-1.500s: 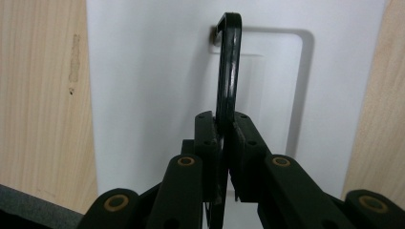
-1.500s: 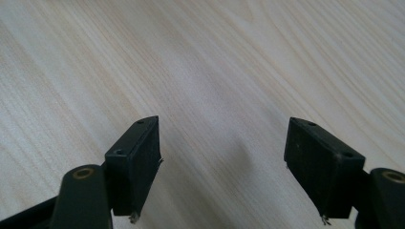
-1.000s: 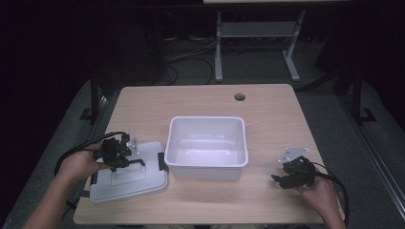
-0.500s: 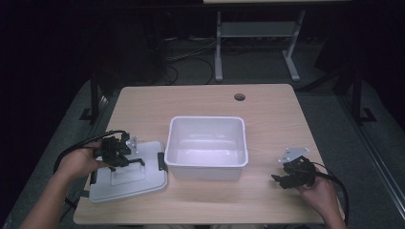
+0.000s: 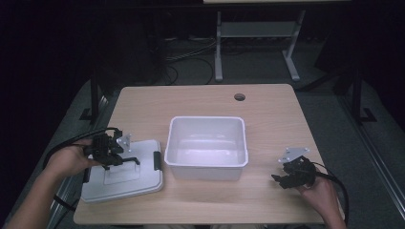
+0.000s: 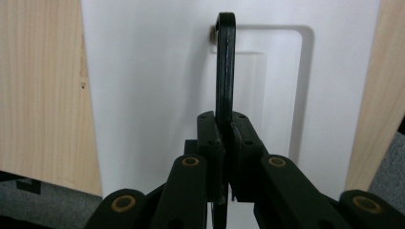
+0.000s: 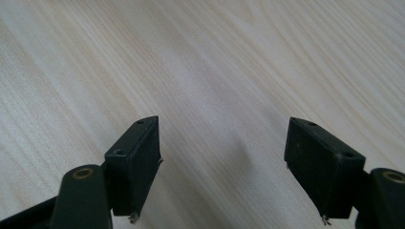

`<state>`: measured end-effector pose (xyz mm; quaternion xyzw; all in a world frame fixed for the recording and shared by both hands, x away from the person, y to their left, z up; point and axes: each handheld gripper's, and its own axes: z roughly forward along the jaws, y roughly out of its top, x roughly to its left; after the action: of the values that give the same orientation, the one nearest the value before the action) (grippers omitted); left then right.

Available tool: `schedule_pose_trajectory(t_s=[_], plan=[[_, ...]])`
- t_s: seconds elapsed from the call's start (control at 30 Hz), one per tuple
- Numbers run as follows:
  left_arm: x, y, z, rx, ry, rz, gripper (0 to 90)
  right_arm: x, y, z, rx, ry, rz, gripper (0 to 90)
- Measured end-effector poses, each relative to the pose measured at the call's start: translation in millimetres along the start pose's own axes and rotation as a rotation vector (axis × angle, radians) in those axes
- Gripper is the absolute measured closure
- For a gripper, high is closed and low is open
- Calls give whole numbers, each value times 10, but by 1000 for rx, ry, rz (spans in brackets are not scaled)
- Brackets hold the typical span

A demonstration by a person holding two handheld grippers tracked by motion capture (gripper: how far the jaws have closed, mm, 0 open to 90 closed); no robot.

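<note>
High view: the wooden table carries a white plastic tub at its centre, open side up and with nothing in it. Just beside the tub's left wall lies its white lid, flat, near the table's front left corner, with a black latch on the edge that faces the tub. The left gripper is over the lid. In the left gripper view its jaws are clenched on the lid's black carry handle, which stands raised out of its recess. The right gripper hangs above bare wood near the front right corner, well apart from tub and lid; in the right gripper view its jaws stand released with nothing between them.

Risks, largest first:

1. Lid swing. The handle is thin and hinged. If the lid is lifted by it alone, the lid can pivot under the grip and strike the tub's rim or shove the tub aside.
2. Misalignment. With one gripper carrying and the other idle, the lid may land skewed across the tub.
3. Slip. The pads hold a narrow bar; a sideways pull could let it slide out, dropping the lid over the table edge.
</note>
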<state>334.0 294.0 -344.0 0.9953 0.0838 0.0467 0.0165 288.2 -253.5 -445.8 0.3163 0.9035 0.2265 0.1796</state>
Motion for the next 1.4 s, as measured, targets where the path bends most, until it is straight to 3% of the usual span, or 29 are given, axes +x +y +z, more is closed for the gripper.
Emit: schedule_pose_trajectory(t_s=[0.47, 0.87, 1.4], plan=[[-126, -67, -389, -2, 25, 44, 849, -2, -6, -2, -3, 5, -2, 275], [-160, -67, -598, -4, 20, 71, 849, 1, -8, 18, 1, 14, 2, 275], [-150, -20, -919, -37, 17, 72, 849, 13, -10, 15, -5, 19, 4, 272]])
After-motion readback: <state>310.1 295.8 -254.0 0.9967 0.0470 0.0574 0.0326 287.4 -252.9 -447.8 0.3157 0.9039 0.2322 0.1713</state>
